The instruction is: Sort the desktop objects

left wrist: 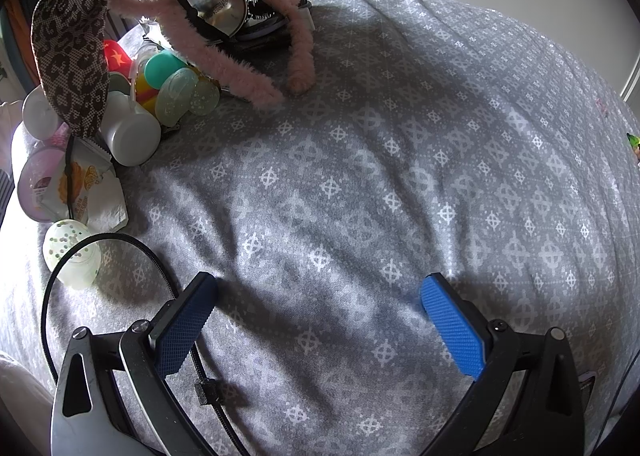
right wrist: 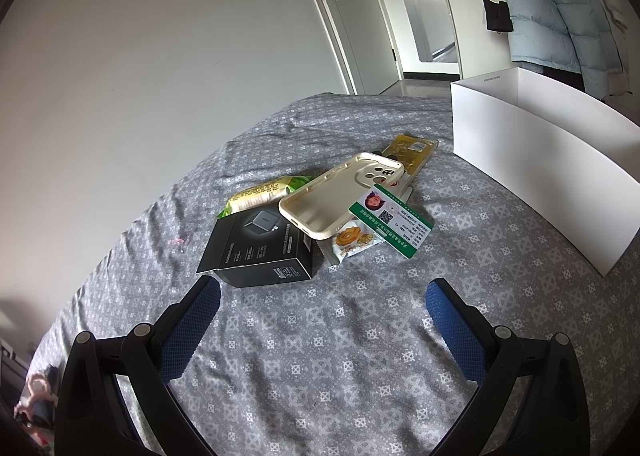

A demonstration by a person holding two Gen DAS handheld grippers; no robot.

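A grey patterned bedspread (right wrist: 320, 336) carries everything. The white box (right wrist: 560, 175) at the right is cut off by the frame, its inside hidden. Ahead of the right gripper (right wrist: 322, 308), jaws apart and empty, a cream phone case (right wrist: 320, 203) half covers a black carton (right wrist: 260, 248), snack packets and a green card (right wrist: 394, 221). The left gripper (left wrist: 318, 308) gapes empty; the heap under a leopard headband (left wrist: 72, 39) is hard to separate.

The phone case (right wrist: 340, 195) lies on the charger box (right wrist: 260, 248), with the open box (right wrist: 552, 167) to their right.
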